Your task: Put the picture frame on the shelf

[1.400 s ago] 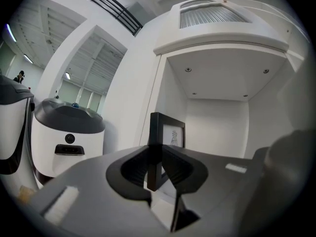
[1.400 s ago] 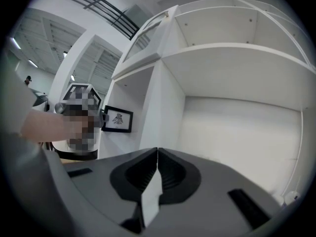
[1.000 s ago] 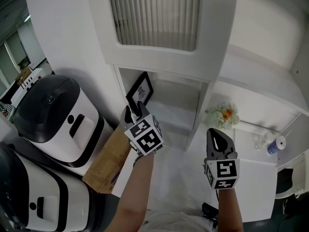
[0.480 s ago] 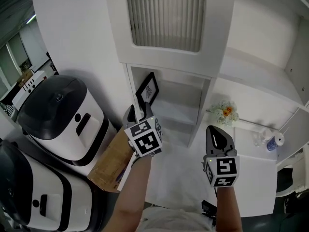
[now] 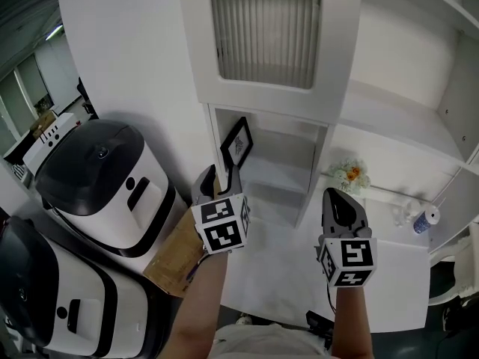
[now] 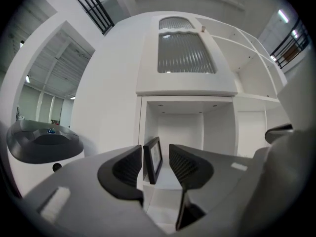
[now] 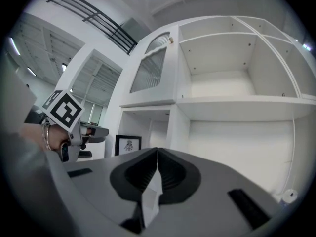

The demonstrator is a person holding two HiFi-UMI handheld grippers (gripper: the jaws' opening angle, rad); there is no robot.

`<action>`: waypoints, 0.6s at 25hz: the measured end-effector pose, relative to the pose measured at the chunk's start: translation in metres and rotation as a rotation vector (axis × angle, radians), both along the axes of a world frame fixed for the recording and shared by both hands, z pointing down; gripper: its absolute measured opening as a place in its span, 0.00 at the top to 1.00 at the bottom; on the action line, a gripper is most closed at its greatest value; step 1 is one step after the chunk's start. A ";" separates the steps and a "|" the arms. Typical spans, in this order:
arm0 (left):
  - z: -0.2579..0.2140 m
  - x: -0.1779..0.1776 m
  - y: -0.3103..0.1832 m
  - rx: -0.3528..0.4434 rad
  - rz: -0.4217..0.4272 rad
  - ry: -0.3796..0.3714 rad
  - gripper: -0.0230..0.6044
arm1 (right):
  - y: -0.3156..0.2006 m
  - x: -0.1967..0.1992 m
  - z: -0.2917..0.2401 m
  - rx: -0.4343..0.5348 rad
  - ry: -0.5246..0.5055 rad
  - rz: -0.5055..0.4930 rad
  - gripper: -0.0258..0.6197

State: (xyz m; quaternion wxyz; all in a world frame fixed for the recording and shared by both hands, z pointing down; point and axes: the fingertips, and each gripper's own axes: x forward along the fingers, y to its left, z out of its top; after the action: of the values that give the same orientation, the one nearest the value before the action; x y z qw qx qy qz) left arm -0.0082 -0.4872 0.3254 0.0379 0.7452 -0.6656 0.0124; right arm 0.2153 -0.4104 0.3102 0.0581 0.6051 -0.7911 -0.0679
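Note:
The black picture frame (image 5: 236, 142) stands in the white shelf cubby (image 5: 288, 172), leaning against its left wall; it also shows in the left gripper view (image 6: 152, 158) and the right gripper view (image 7: 127, 144). My left gripper (image 5: 218, 179) hovers level in front of the cubby, short of the frame. Its jaws have just been opening and stand open, touching nothing; the frame only shows through the gap beyond the left gripper (image 6: 155, 164). My right gripper (image 5: 340, 209) is to the right, shut and empty, as the right gripper view (image 7: 157, 157) confirms.
Two black-and-white rounded machines (image 5: 97, 178) stand at the left, with a cardboard box (image 5: 176, 253) beside them. A ribbed-glass cabinet door (image 5: 266, 28) is above the cubby. A small flower bunch (image 5: 349, 176) and a little bottle (image 5: 432, 221) sit on the white counter at the right.
The left gripper has drawn back a little from the frame, which stays leaning in the cubby. Both grippers have lifted slightly.

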 end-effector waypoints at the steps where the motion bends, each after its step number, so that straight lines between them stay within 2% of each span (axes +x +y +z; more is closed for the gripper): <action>1: -0.003 -0.001 0.004 0.008 0.010 -0.005 0.68 | 0.001 0.000 -0.003 0.003 -0.006 0.005 0.95; 7: -0.018 -0.005 0.026 0.082 0.082 -0.037 0.73 | 0.010 -0.006 -0.014 0.021 -0.021 -0.011 0.94; 15: -0.040 0.005 0.058 0.238 0.194 -0.142 0.85 | 0.019 -0.016 -0.025 0.049 -0.023 -0.020 0.94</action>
State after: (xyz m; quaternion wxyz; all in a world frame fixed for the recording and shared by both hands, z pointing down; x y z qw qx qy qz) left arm -0.0035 -0.4292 0.2855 -0.0990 0.8024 -0.5885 -0.0104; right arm 0.1989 -0.3916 0.2848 0.0333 0.5991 -0.7959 -0.0810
